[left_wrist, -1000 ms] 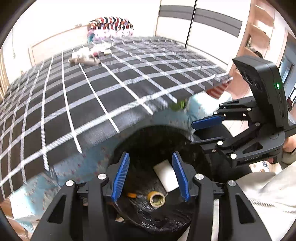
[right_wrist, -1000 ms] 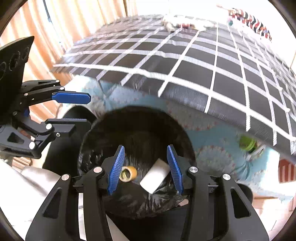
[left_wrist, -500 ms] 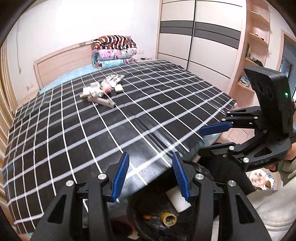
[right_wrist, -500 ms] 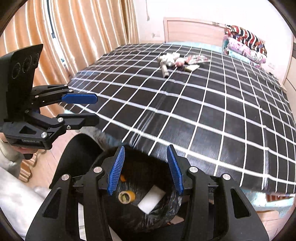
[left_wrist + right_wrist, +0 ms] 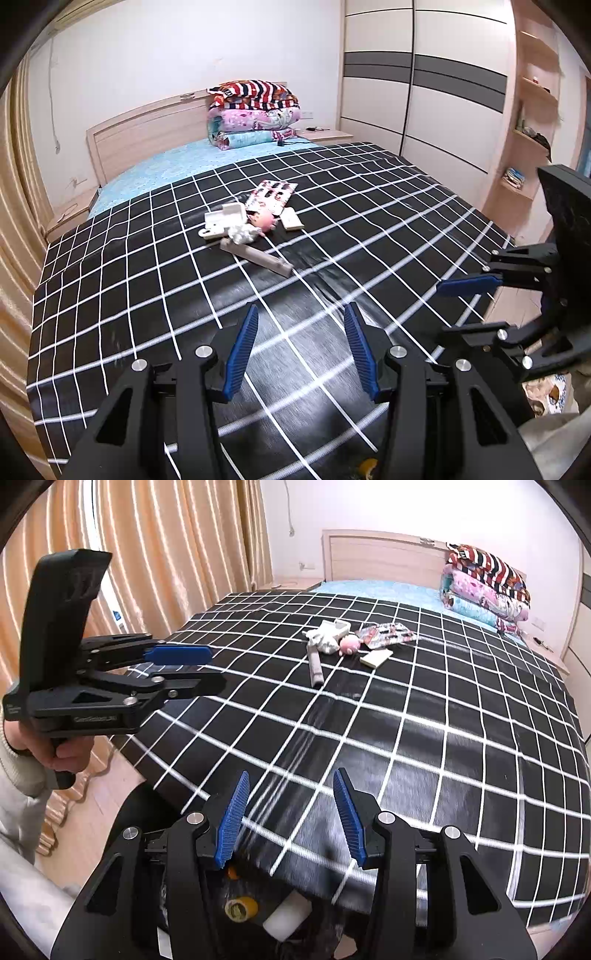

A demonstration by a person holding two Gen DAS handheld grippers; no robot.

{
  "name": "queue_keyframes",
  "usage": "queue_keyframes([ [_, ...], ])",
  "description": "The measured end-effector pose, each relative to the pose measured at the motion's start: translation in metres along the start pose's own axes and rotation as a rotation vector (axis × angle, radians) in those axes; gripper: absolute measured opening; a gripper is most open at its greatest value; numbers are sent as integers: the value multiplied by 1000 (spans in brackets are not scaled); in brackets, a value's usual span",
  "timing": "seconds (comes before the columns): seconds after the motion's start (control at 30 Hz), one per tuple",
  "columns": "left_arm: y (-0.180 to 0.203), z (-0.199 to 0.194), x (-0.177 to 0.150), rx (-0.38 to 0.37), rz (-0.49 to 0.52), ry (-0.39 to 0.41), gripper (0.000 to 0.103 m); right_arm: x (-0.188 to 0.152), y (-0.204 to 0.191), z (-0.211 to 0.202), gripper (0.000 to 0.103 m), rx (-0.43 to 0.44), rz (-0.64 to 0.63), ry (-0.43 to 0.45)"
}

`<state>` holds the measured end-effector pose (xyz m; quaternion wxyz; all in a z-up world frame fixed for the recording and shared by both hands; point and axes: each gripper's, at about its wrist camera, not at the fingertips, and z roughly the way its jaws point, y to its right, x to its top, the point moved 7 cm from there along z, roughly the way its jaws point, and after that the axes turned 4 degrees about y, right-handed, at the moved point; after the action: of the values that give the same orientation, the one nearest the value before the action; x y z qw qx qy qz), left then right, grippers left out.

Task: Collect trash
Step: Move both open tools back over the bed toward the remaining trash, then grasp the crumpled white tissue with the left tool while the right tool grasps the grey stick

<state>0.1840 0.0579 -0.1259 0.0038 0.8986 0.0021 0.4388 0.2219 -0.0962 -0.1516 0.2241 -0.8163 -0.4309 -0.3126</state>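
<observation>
On top of the big bed point(image 5: 369, 229) lies a black blanket with white squares point(image 5: 424, 716), and it fills most of what we see. At the far end sits a stack of folded quilts point(image 5: 255, 110), with tan curtains point(image 5: 155, 554) on one side of the room and a tall wardrobe point(image 5: 417, 81) on the other. Down at the near edge of the bed we see the black trash bag point(image 5: 314, 934), open, with a roll of tape point(image 5: 241, 908) and a white block point(image 5: 286, 915) already inside. The rest of the trash is a little pile in the middle of the blanket: a flat picture packet point(image 5: 271, 194), a white plastic piece point(image 5: 223, 219), a grey tube point(image 5: 256, 256), a pale pad point(image 5: 291, 221), a crumpled white wad point(image 5: 242, 232) and a small pink ball-shaped toy point(image 5: 349, 644). Our left gripper point(image 5: 301, 343) and our right gripper point(image 5: 290, 814) both have their blue pads spread apart with nothing between them, over the near part of the blanket and well apart from the pile. We think we are between trips: some trash is in the bag and more waits. Next we need to reach far across the bed, pick one piece and pinch it well. We see small writing on the side of the left gripper, but it is too blurry for us to read.
</observation>
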Motion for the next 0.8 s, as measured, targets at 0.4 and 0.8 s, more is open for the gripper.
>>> queue_keyframes([
  [0.4,-35,54,31,25,-14,-19,47,37,17,34,47,-11,12,10],
  [0.8,-65,112,45,35,-79,-70,46,61,23,79,47,15,37,-22],
])
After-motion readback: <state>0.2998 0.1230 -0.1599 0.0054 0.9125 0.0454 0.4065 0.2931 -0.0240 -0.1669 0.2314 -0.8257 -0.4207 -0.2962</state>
